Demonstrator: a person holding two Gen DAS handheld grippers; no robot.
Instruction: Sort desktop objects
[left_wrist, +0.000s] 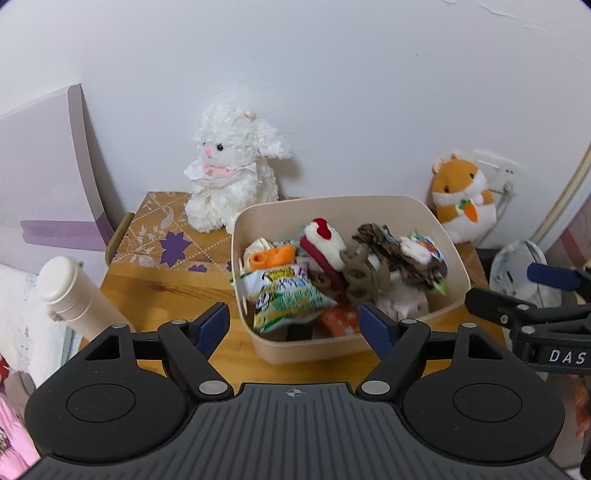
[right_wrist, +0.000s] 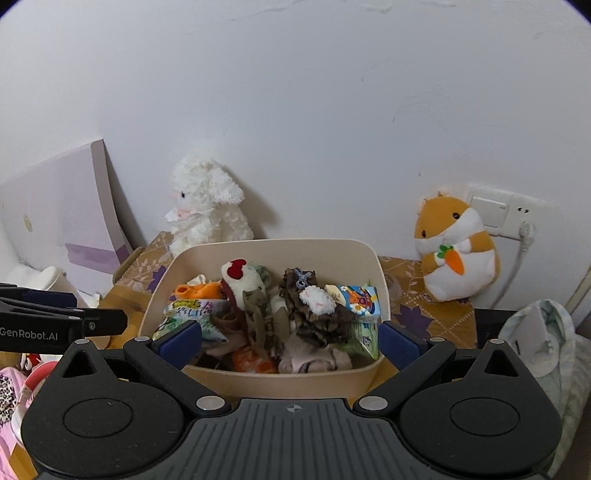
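Left tongs (left_wrist: 295, 325) and right tongs (right_wrist: 290, 345), both pitched downward, side by side. Each pair stands with blue pads spread wide and nothing clamped between them. The right tongs' fingers appear at the left view's right edge.

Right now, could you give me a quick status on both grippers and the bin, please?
Left gripper open, empty. Right gripper open, empty. Beige bin on the table, full of small items. Nothing between fingers and bin.
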